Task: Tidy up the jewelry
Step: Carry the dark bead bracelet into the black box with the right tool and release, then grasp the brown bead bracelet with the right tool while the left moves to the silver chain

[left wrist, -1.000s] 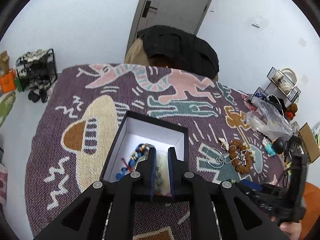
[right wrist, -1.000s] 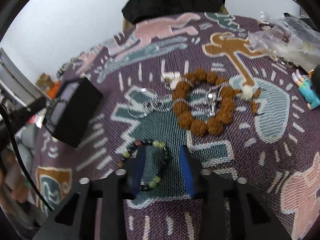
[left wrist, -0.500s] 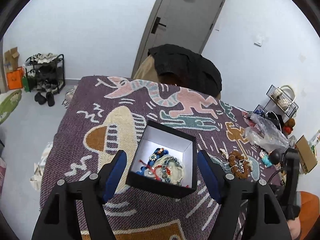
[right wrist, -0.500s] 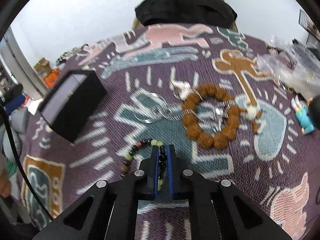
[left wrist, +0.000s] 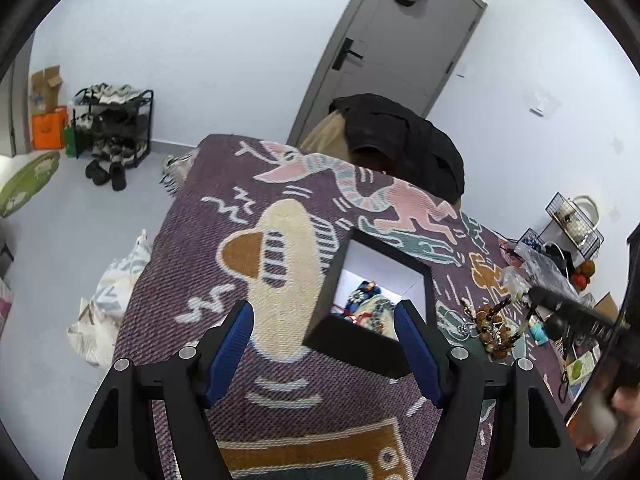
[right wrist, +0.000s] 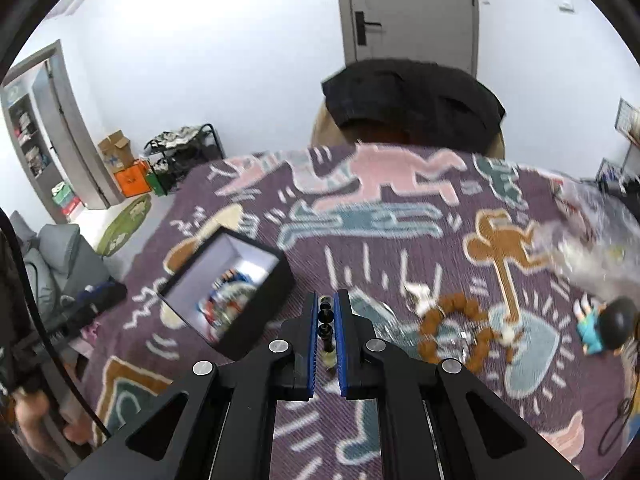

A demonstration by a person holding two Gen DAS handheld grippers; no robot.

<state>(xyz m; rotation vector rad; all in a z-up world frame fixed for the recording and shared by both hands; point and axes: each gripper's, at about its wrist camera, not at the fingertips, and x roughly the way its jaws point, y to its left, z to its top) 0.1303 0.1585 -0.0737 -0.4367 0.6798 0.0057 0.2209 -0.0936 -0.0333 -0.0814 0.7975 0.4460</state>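
Right claw [right wrist: 328,312] clamped on a dark bead bracelet [right wrist: 326,322], seen only from its own camera; left claw [left wrist: 324,336] wide, empty, before the black jewelry box [left wrist: 360,344]

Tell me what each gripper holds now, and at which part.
The right gripper pinches the dark beaded bracelet by a short run of its beads. The left gripper is open and holds nothing.
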